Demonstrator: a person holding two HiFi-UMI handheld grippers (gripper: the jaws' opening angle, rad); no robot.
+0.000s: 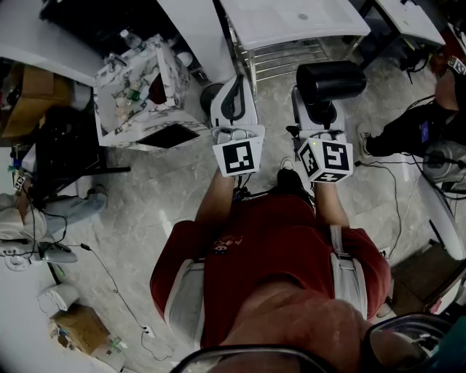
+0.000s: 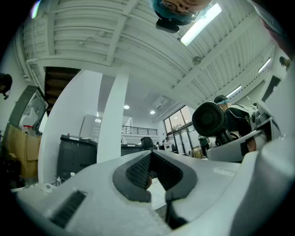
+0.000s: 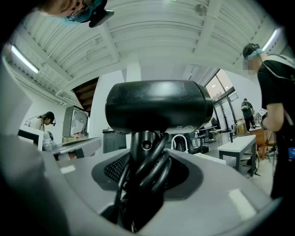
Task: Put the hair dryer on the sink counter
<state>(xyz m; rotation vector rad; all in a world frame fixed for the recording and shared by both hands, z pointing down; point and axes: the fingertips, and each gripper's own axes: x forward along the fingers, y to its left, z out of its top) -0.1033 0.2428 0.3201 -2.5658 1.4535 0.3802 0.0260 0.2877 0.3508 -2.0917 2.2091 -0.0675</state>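
Observation:
My right gripper is shut on the handle of a black hair dryer. The dryer's barrel stands above the jaws, and its cord is coiled against the handle. In the right gripper view the hair dryer fills the middle, with the handle and cord wedged in my right gripper. My left gripper is held level beside it, shut and empty. The left gripper view shows the left gripper with pads together and the hair dryer off to the right. A white sink counter lies just ahead of both grippers.
A metal rack sits under the counter. A marble-patterned bin full of items stands to the left. A person in black is at the right, with cables on the floor. A cardboard box lies at lower left.

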